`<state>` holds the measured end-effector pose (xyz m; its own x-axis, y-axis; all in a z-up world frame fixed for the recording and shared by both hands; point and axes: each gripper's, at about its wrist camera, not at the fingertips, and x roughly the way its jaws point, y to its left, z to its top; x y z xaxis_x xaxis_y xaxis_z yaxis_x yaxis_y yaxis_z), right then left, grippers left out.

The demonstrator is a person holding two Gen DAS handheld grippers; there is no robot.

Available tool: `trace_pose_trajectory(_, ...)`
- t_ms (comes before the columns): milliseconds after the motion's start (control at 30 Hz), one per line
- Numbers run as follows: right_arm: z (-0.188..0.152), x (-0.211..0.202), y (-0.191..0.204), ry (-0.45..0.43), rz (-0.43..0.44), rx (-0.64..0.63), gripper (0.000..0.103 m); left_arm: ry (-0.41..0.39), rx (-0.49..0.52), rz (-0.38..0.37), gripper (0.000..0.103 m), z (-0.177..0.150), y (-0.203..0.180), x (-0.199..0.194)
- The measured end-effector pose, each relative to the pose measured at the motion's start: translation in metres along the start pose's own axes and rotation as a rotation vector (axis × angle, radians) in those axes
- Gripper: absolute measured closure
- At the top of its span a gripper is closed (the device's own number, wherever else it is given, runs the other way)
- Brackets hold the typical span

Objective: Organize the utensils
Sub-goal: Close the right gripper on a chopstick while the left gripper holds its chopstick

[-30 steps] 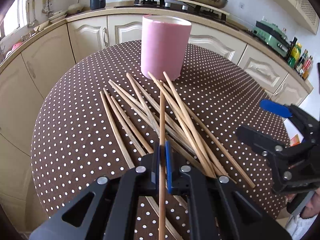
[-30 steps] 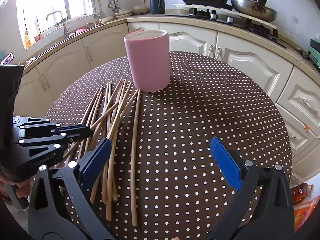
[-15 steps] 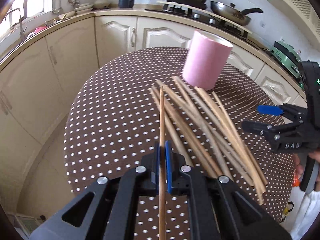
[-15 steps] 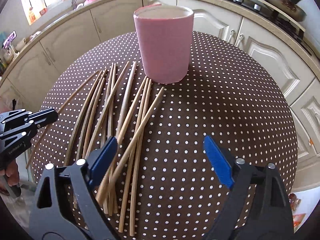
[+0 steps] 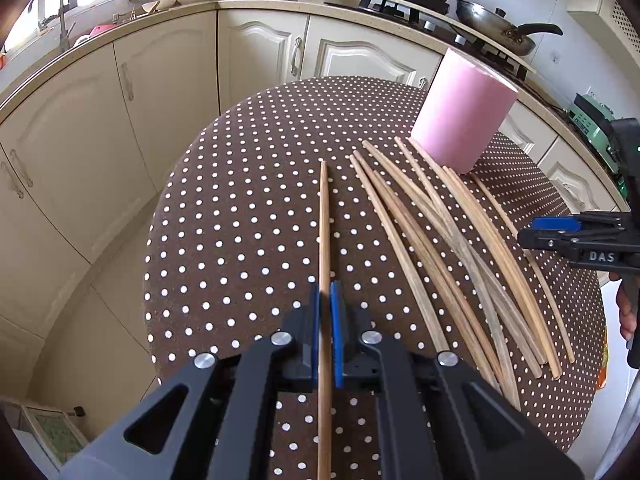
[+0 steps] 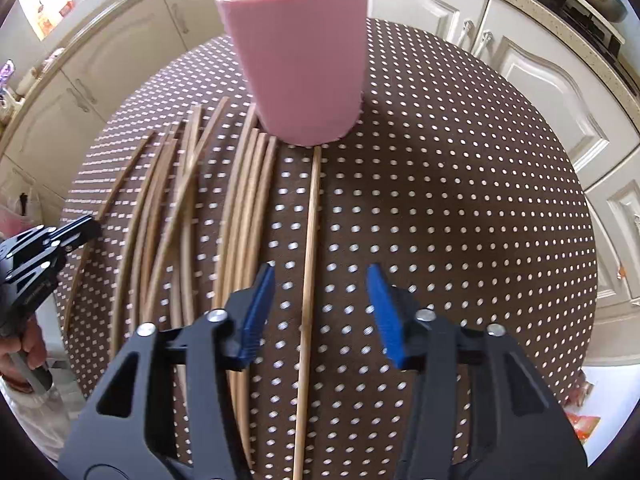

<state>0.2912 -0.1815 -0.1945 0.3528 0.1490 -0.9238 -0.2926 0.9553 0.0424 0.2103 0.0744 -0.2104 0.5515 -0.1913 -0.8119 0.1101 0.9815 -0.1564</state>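
A tall pink cup (image 5: 464,116) (image 6: 300,60) stands upright on the brown dotted round table (image 5: 248,208). Several wooden chopsticks (image 5: 440,248) (image 6: 192,220) lie fanned out in front of it. My left gripper (image 5: 325,304) is shut on one chopstick (image 5: 324,220), held out over the cloth left of the pile. My right gripper (image 6: 322,312) points down over a single chopstick (image 6: 310,240) that lies apart from the pile. Its jaws are closing, the stick is between the blue pads (image 6: 260,312), and they do not touch it.
Cream kitchen cabinets (image 5: 120,92) curve around the table, with a hob, a pot and a pan (image 5: 496,24) behind. The table edge (image 5: 152,280) drops off at the left. A person's hand (image 6: 24,344) holds the left gripper (image 6: 44,248).
My left gripper carried its chopstick leftward, away from the pile. My right gripper moved closer to the cup, came over the lone chopstick, and its jaws narrowed.
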Motion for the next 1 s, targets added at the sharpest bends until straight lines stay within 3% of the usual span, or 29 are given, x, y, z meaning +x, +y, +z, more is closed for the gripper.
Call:
trace_pose_trajectory(33,0.004,0.002,-0.001,0.009,0.007,-0.001,0.069,0.003,-0.002,0.000,0.097,0.002,0.000,0.001)
trace_pose_trajectory(333,0.047,0.027,0.018,0.209,-0.035,-0.130,0.075,0.118,0.057,0.022,0.096,0.032,-0.005,0.018)
trace_pose_trajectory(600,0.075,0.043,0.026,0.300,-0.033,-0.169,0.083,0.217,0.088,0.037,0.096,0.057,-0.009,0.032)
trace_pose_trajectory(733,0.068,0.038,0.014,0.285,-0.017,-0.143,0.096,0.212,0.094,0.035,0.097,0.057,-0.009,0.032)
trace_pose_trajectory(1000,0.061,0.028,-0.007,0.190,0.079,-0.070,0.097,0.155,0.051,-0.011,0.098,0.048,-0.004,0.027)
